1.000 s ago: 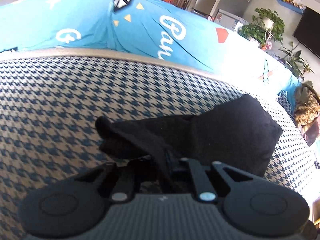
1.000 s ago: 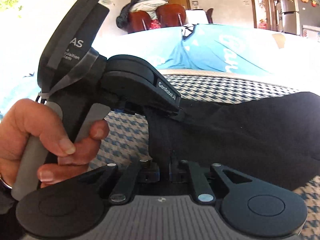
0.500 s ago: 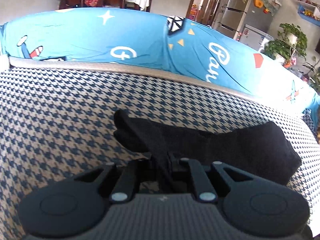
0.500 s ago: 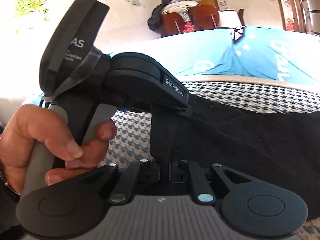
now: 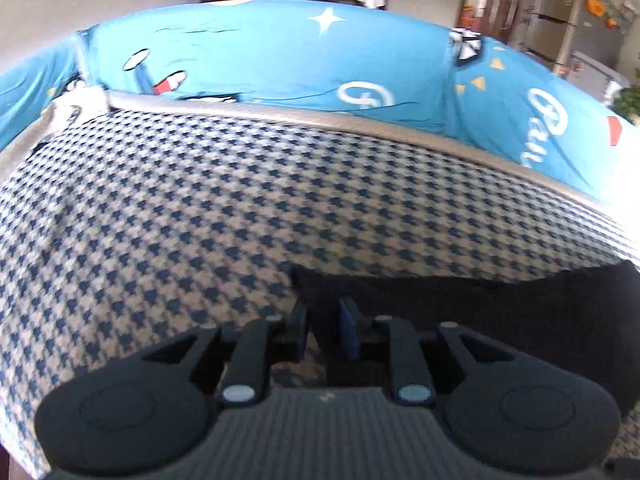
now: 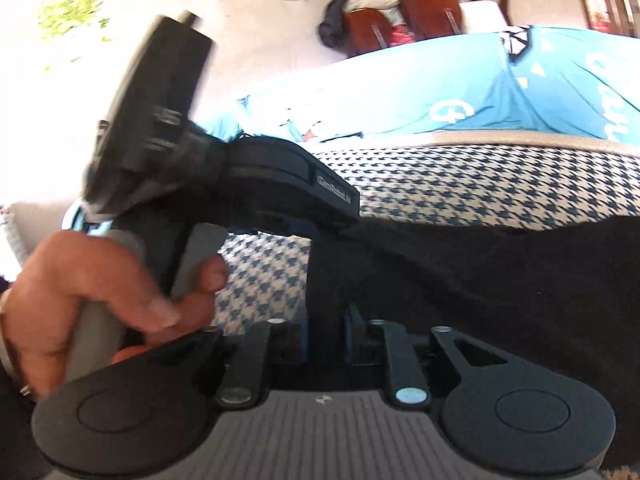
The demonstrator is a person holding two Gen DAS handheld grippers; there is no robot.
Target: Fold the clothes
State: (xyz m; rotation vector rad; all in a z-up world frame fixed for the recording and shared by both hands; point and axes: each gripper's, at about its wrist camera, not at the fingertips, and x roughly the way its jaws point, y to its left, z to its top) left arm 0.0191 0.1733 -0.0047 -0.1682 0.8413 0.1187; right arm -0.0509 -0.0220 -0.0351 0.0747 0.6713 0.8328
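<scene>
**A:** Lying across the houndstooth cover (image 5: 200, 208) is the black garment (image 5: 520, 304), dark and matte with no print. From the left wrist view it stretches from the middle of the frame off to the right edge, its top edge fairly straight, with one corner drawn back toward the camera.

**B:** And that corner is in the left gripper (image 5: 324, 328)?

**A:** Yes. Its two fingers stand close together with a band of the black cloth pinched between them, so that tool is clamped on the garment. It tilts downward over the cover.

**B:** What about the other side?

**A:** From the right wrist view the right gripper (image 6: 326, 332) has a strip of the same cloth running up between its fingers. Its jaws are opening; the frame is blurred there, but a sliver of gap seems to show beside the cloth, so I would say the pads no longer press it.

**B:** Where do the two tools sit relative to each other?

**A:** Close. The left gripper's body (image 6: 288, 184) fills the left half of the right wrist view, angled down toward the fabric, gripped by the person's left hand (image 6: 100, 292) with fingers curled round the grey handle. The garment spreads from there to the right, low and slightly rumpled.

**B:** Beyond the cloth?

**A:** A pale rim (image 5: 360, 120) borders the houndstooth cover, and behind it a blue printed sheet (image 5: 280, 60) with white lettering and a star.
</scene>
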